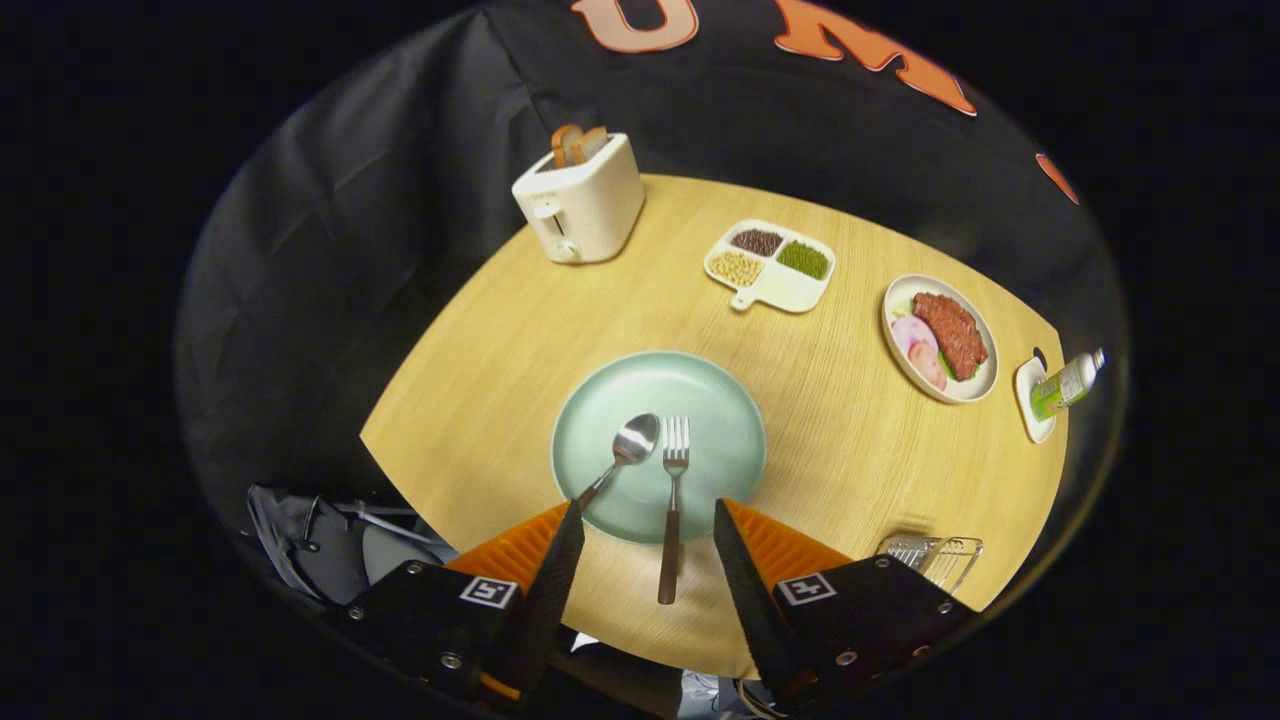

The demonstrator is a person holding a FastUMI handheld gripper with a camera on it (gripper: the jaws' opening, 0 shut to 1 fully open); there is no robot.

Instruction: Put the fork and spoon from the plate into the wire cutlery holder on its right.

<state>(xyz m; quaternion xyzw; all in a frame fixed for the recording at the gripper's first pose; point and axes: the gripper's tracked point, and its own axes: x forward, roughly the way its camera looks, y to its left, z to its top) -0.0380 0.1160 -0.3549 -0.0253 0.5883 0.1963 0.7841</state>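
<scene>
Fork (672, 510) lies between the fingers of the open, empty tool (647, 520), spoon (622, 452) beside it

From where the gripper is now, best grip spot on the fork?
Its dark handle, where it juts past the plate rim. The fork lies lengthwise between the open fingers of the gripper, so probably come straight down and close across the handle.
</scene>
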